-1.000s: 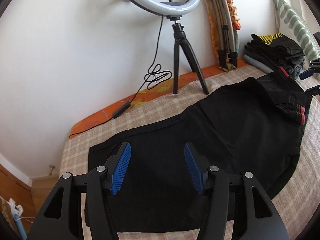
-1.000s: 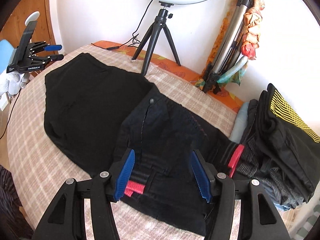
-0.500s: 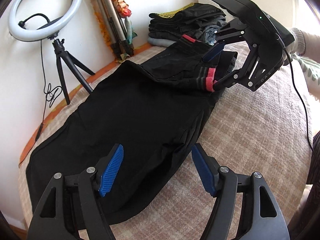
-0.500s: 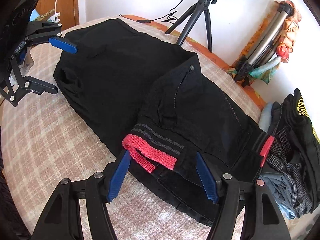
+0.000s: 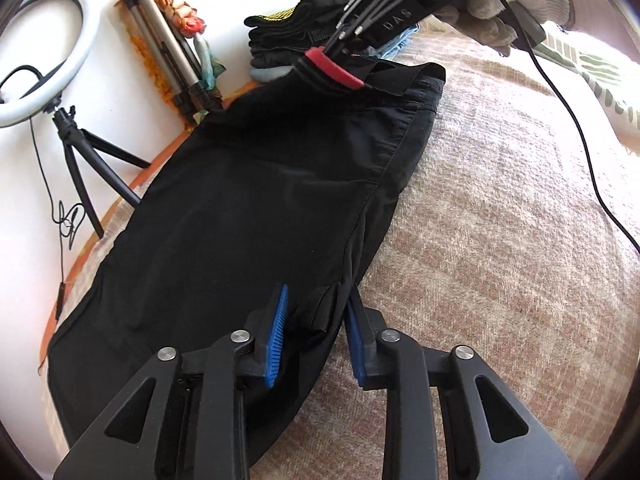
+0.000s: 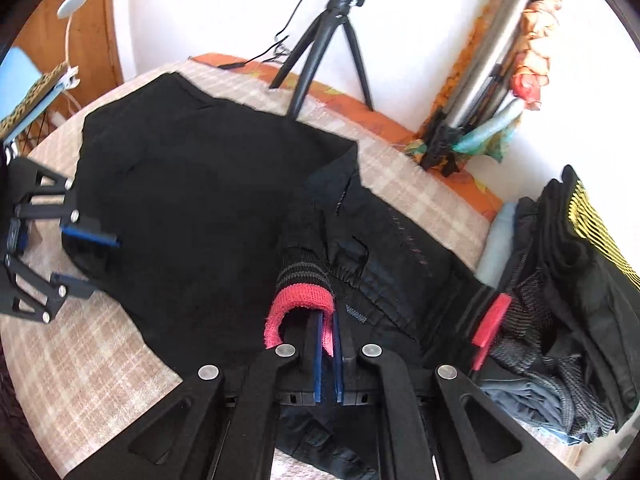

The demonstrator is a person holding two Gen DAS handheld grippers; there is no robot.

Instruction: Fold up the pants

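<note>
Black pants (image 5: 248, 208) lie lengthwise on the plaid bed cover; they also show in the right wrist view (image 6: 192, 208). My left gripper (image 5: 316, 336) has its blue pads partly closed around the near side edge of the leg fabric, with a gap still between them. My right gripper (image 6: 328, 356) is shut on the red-trimmed waistband (image 6: 304, 300) and lifts it a little. In the left wrist view the right gripper (image 5: 340, 46) pinches the red band (image 5: 334, 68) at the far end.
A ring light on a black tripod (image 5: 76, 160) and a folded silver tripod (image 5: 172, 60) stand against the wall. A stack of folded clothes (image 6: 560, 312) lies at the far end. The plaid cover (image 5: 500, 240) spreads right of the pants.
My right gripper has closed on the red waistband and raised it. My left gripper has moved onto the leg's side edge and narrowed its jaws around the fabric.
</note>
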